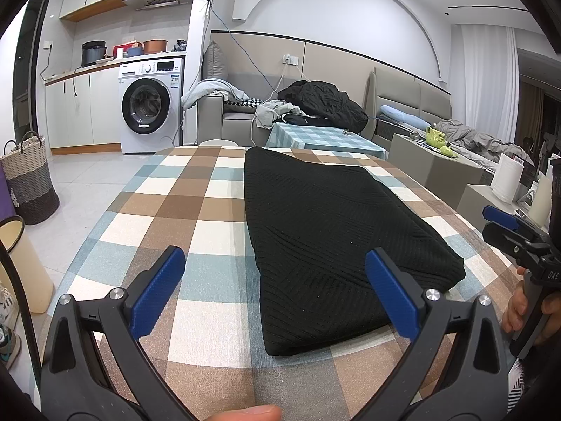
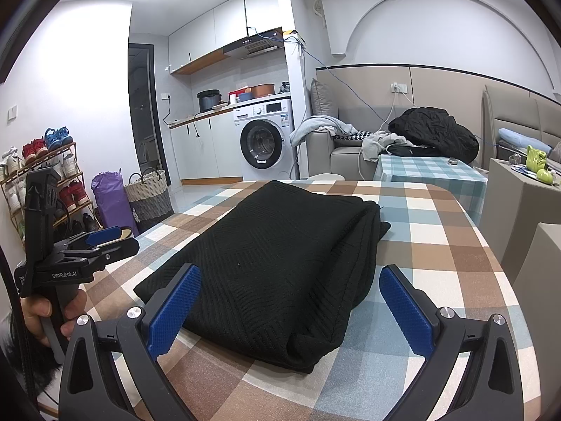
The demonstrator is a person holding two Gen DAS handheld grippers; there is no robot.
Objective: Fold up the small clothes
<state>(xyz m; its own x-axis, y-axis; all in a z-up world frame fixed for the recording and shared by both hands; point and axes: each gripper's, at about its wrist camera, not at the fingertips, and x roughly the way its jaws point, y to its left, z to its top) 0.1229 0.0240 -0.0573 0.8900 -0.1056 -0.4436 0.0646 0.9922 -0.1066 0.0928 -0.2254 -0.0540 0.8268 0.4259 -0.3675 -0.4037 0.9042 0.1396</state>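
A black ribbed knit garment (image 1: 333, 228) lies folded into a thick rectangle on the checked tablecloth (image 1: 175, 210). My left gripper (image 1: 275, 259) is open, low over the near end of the garment, with one blue pad on each side of its near left corner. In the right wrist view the same garment (image 2: 280, 256) runs away from the camera. My right gripper (image 2: 290, 273) is open there, straddling its near end, nothing held. Each gripper shows at the other view's edge: the right gripper (image 1: 491, 222) and the left gripper (image 2: 131, 238), both held by hands.
The table's edge (image 2: 491, 245) curves off at the right. Beyond stand a washing machine (image 1: 150, 112), a sofa piled with clothes (image 1: 315, 101), a small blue-checked table (image 1: 315, 138), a woven basket (image 1: 29, 175), a shoe rack (image 2: 42, 175) and a paper towel roll (image 1: 506, 177).
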